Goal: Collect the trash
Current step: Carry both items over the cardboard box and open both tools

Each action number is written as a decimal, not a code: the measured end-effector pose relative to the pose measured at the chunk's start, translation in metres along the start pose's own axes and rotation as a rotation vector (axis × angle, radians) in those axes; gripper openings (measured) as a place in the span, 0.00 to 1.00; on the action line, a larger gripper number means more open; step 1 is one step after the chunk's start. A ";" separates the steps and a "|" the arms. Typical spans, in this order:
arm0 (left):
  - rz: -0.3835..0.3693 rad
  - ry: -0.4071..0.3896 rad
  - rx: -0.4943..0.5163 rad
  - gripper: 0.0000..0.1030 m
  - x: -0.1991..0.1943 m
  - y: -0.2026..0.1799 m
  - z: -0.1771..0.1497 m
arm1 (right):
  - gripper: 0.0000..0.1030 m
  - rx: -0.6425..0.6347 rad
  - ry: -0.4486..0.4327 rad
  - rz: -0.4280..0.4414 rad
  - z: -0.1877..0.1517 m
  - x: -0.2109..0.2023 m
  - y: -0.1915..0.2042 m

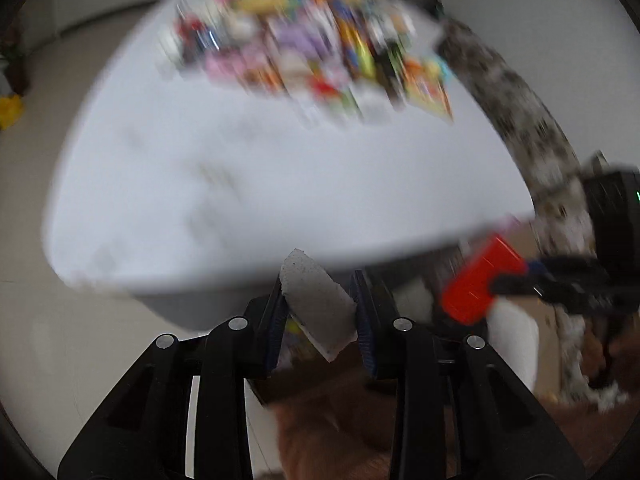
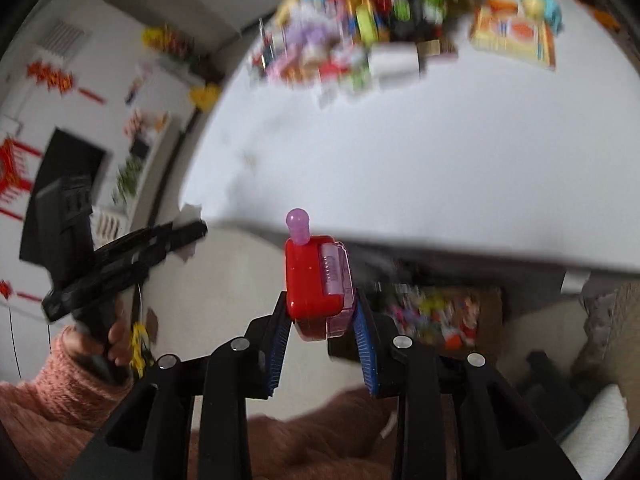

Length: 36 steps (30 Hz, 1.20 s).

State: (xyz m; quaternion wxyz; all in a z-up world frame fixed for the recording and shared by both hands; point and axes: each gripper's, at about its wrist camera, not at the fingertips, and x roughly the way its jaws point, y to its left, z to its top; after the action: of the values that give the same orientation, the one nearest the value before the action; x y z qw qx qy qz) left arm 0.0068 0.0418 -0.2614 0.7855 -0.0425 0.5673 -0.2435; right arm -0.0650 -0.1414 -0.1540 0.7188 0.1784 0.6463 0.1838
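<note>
Gripping a grey wrapper (image 1: 318,304), left claw (image 1: 320,312) hangs off the table edge (image 1: 224,276); right claw (image 2: 322,316) clamps a red toy (image 2: 316,284).

right gripper (image 2: 322,312) clamping red toy (image 2: 314,280), white table (image 2: 440,160)

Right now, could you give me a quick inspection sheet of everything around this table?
Surface: white table, near part bare, blurred by motion.
Job's things: grey-white scrap in the left gripper; red and pink toy with a purple knob in the right gripper.
Clutter: colourful pile of packets at the table's far side; more bright bits in a box below the table edge.
Grippers: left gripper shut on the scrap; right gripper shut on the toy; both are off the table's near edge.
Cables: a thin dark line by the sleeve, unclear.
Surroundings: wall with red decorations, pale floor, pink sleeve.
</note>
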 end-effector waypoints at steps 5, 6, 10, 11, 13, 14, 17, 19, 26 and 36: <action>-0.005 0.191 -0.084 0.30 0.099 0.004 -0.072 | 0.30 0.003 0.100 -0.066 -0.037 0.063 -0.034; 0.008 0.208 -0.093 0.30 0.114 0.006 -0.079 | 0.30 0.006 0.110 -0.079 -0.043 0.076 -0.043; 0.063 0.324 -0.188 0.35 0.212 0.029 -0.115 | 0.30 0.059 0.140 -0.165 -0.064 0.149 -0.097; 0.086 0.344 -0.202 0.40 0.231 0.034 -0.118 | 0.32 0.072 0.144 -0.177 -0.065 0.163 -0.108; 0.159 0.399 -0.221 0.57 0.275 0.046 -0.128 | 0.43 0.117 0.160 -0.208 -0.072 0.200 -0.137; 0.192 0.439 -0.227 0.61 0.297 0.052 -0.132 | 0.63 0.127 0.164 -0.241 -0.073 0.212 -0.146; 0.261 0.512 -0.243 0.69 0.326 0.068 -0.145 | 0.63 0.148 0.207 -0.306 -0.083 0.243 -0.171; 0.269 0.518 -0.267 0.71 0.325 0.073 -0.155 | 0.64 0.161 0.218 -0.314 -0.085 0.249 -0.179; 0.218 0.456 -0.271 0.75 0.267 0.058 -0.150 | 0.70 0.170 0.179 -0.248 -0.086 0.194 -0.157; 0.182 0.171 -0.160 0.85 0.091 -0.002 -0.092 | 0.87 -0.028 -0.119 0.004 -0.013 0.022 -0.028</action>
State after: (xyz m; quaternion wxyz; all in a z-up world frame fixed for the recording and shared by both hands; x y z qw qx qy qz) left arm -0.0563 0.0206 -0.3724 0.7473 -0.0326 0.6513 -0.1279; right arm -0.0743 -0.1548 -0.1884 0.7580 0.1804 0.5994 0.1833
